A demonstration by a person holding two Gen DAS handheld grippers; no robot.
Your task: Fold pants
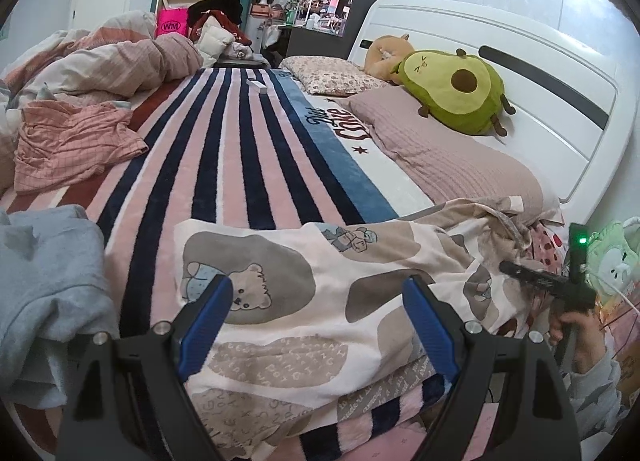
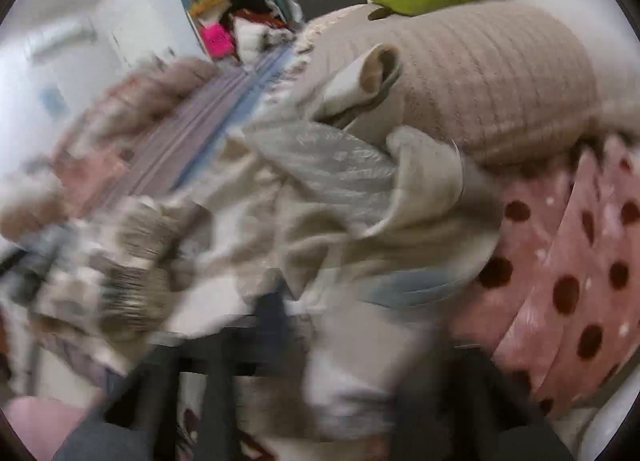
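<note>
Bear-print pants (image 1: 320,301) bunched on bed; right claw (image 1: 505,267) pinches cloth, left claw (image 1: 316,325) wide. Thin pinch may slip.

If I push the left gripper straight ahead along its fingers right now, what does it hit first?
Most likely the bear-print pants. The left gripper hangs open and angled down over them, with the cloth lying between and just beyond its blue fingers. The striped blanket comes only after that. Exact depth is hard to judge.
</note>
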